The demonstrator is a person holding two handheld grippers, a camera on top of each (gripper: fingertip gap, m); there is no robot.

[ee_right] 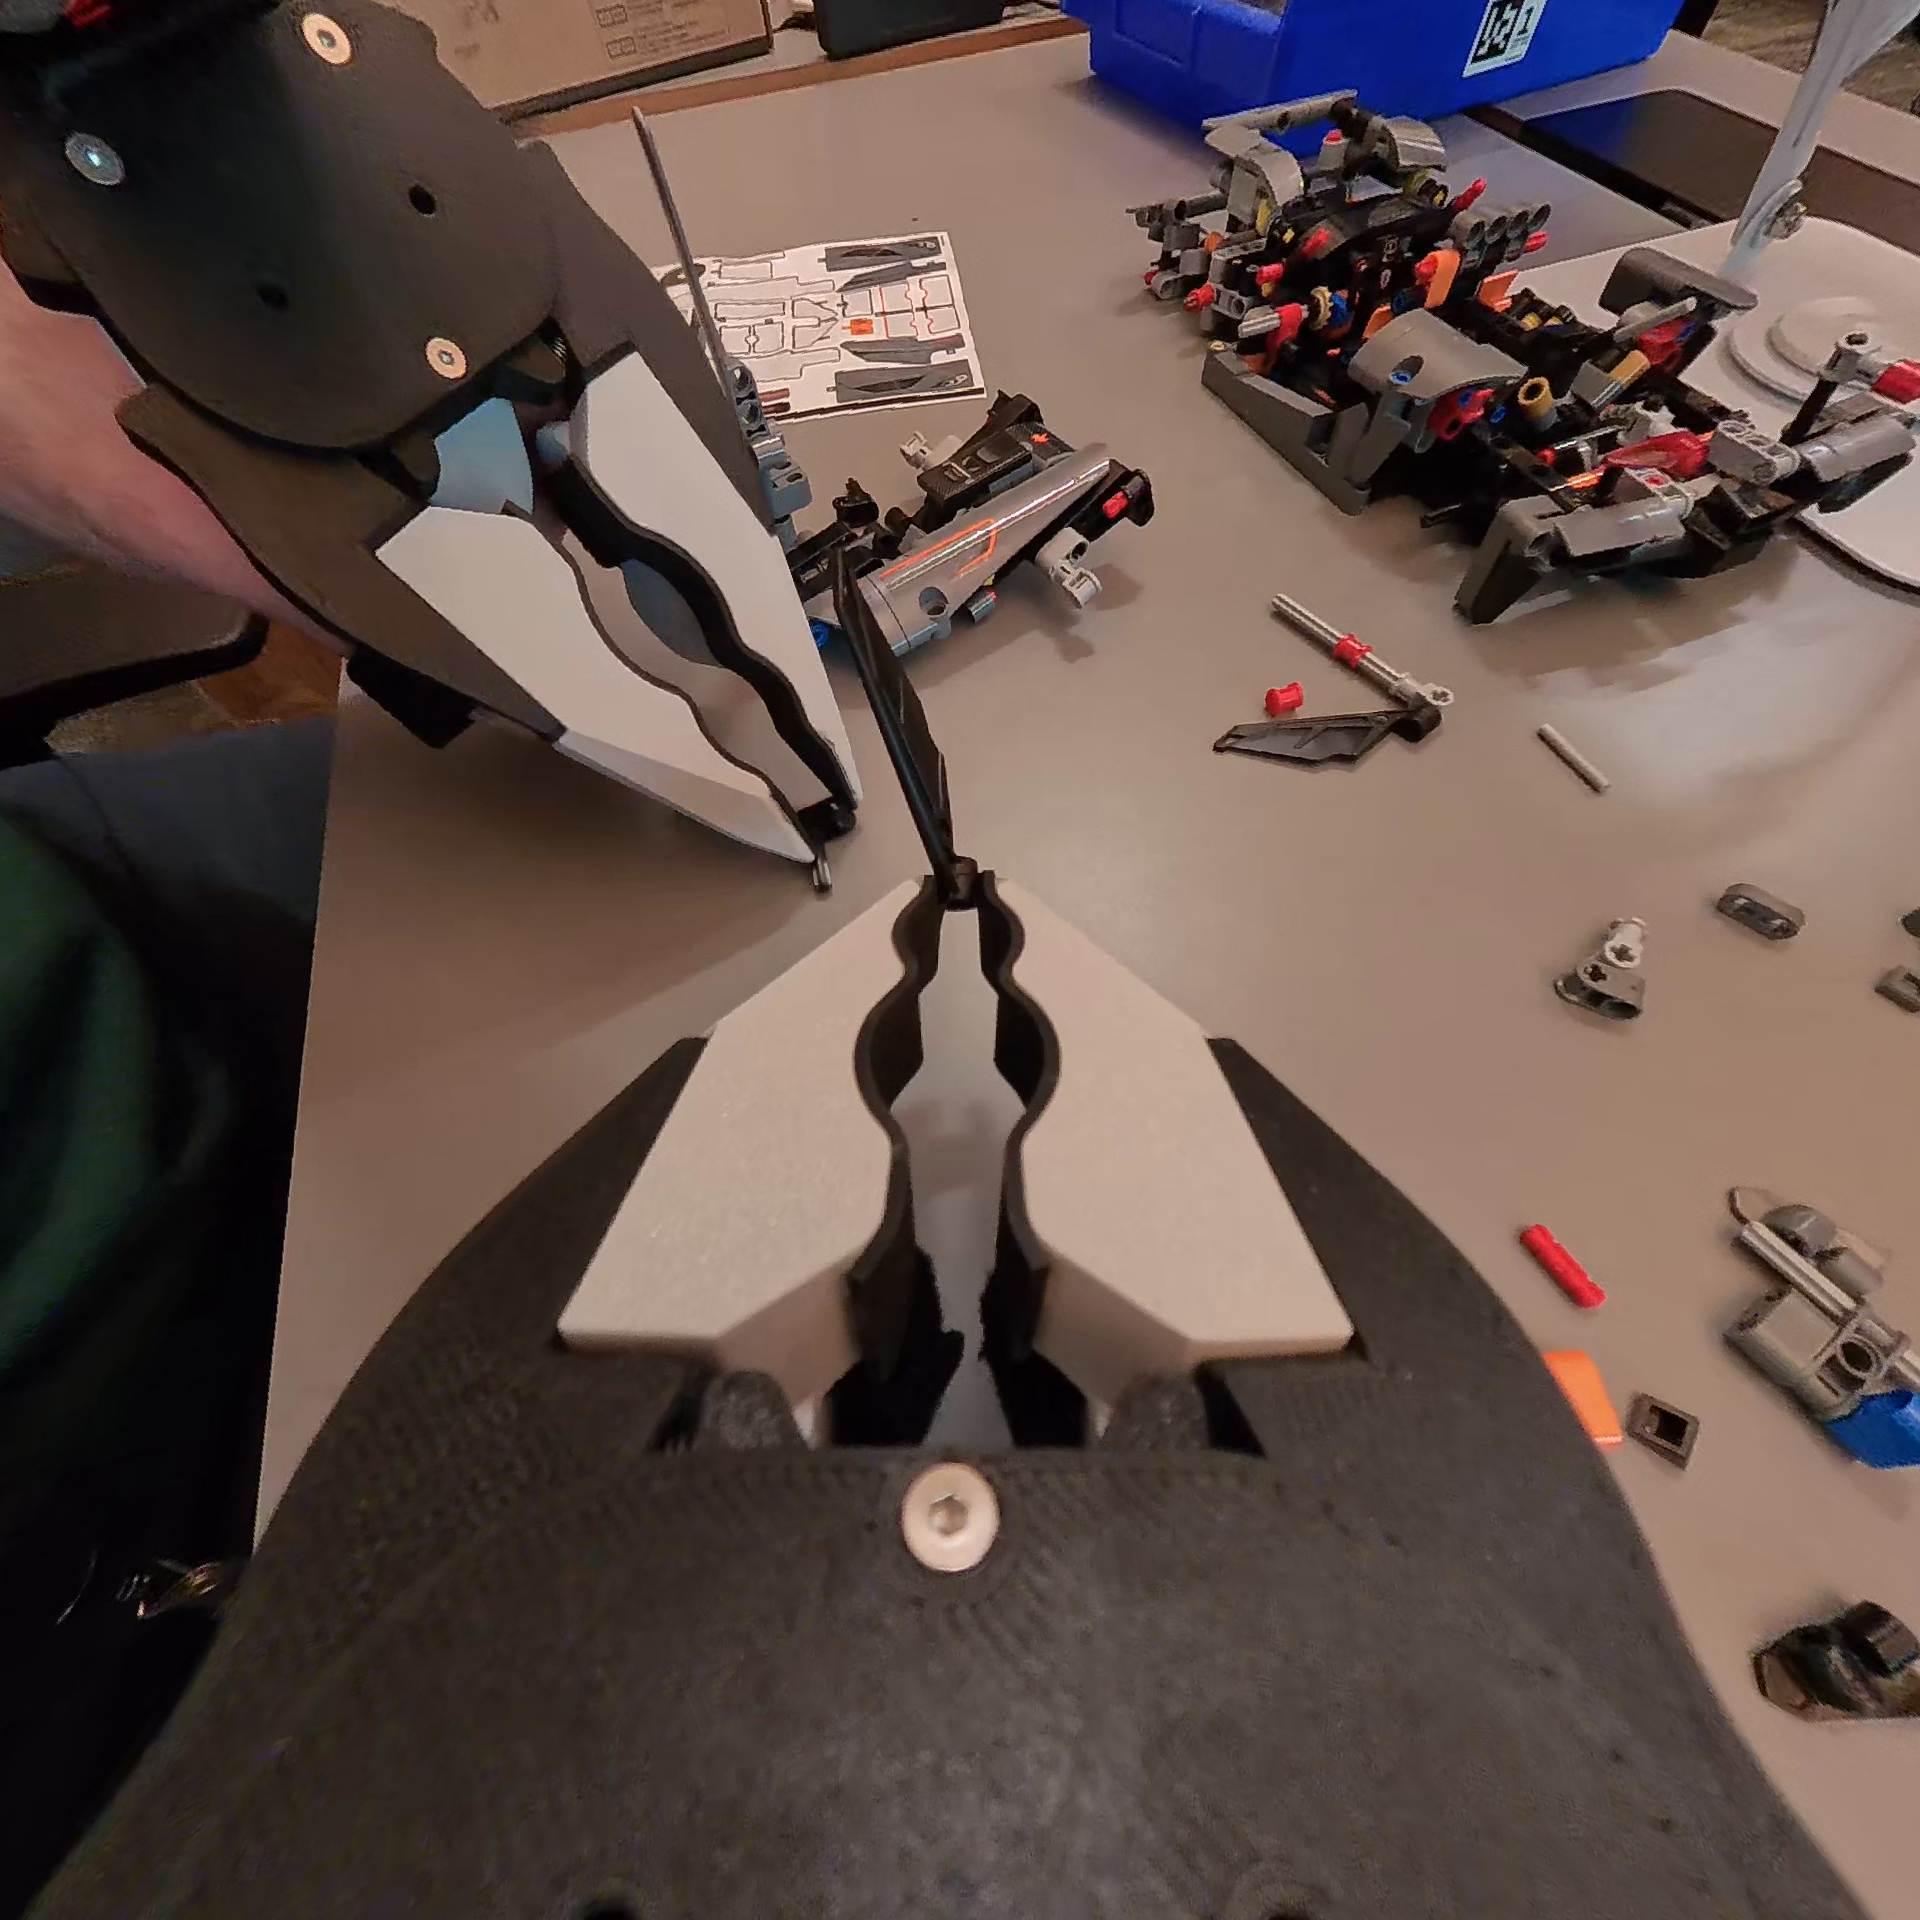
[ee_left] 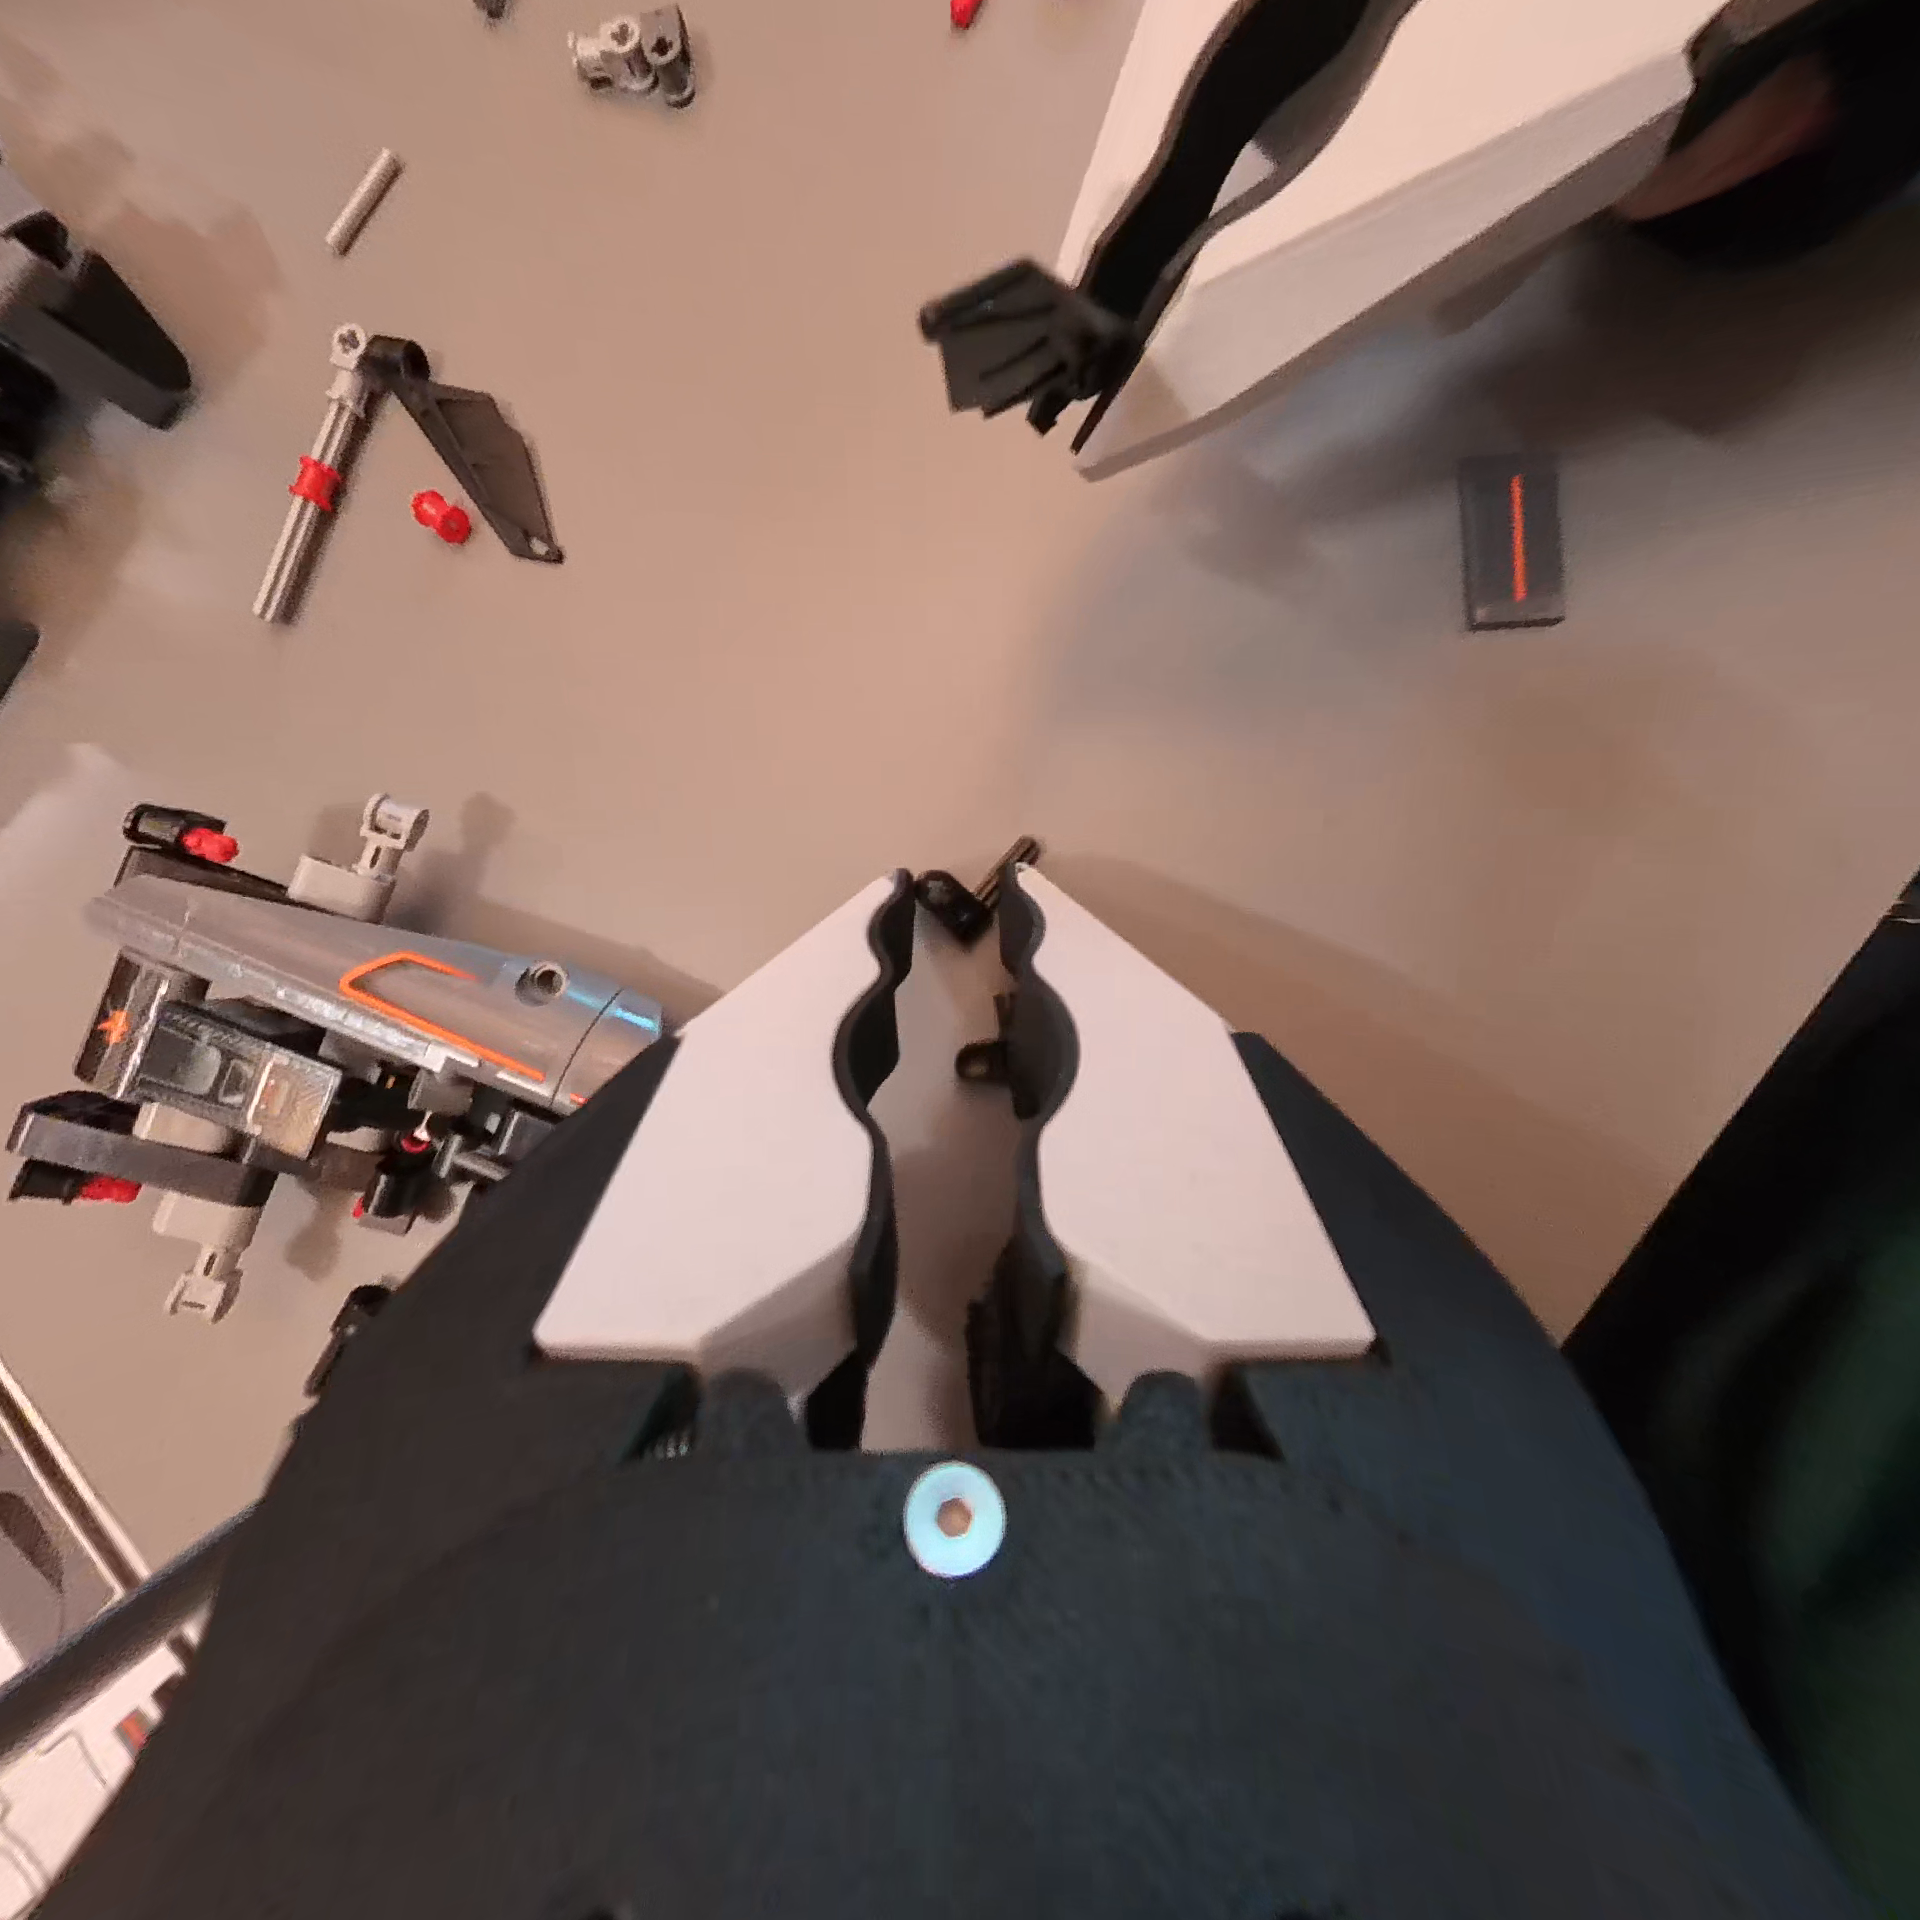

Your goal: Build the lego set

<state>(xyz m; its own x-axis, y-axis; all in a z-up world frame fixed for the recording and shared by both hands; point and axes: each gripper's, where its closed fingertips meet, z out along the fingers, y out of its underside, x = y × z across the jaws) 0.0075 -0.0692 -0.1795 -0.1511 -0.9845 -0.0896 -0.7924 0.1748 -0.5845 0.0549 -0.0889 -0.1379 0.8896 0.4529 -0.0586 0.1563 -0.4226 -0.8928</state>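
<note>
Left gripper [ee_left: 961, 883] pinched on small black pin [ee_left: 966, 902]; right gripper [ee_right: 958, 883] clamps black panel [ee_right: 899, 717] base, long axis pointing away, up-left; left tips just left of panel, near

The small black piece [ee_left: 961, 902] pinched at the left gripper [ee_left: 961, 883] tips is too tiny to identify. In the left wrist view, the grey side assembly [ee_left: 343, 1023] is partly covered by the gripper body. The black panel [ee_left: 1003, 348] held by the right gripper [ee_right: 958, 885] is motion-blurred there. The large chassis [ee_right: 1507, 343] is cut off by the right wrist view's edge. A dark object [ee_right: 1834, 1662] near the surface's [ee_right: 1195, 831] right edge is blurred beyond recognition.
</note>
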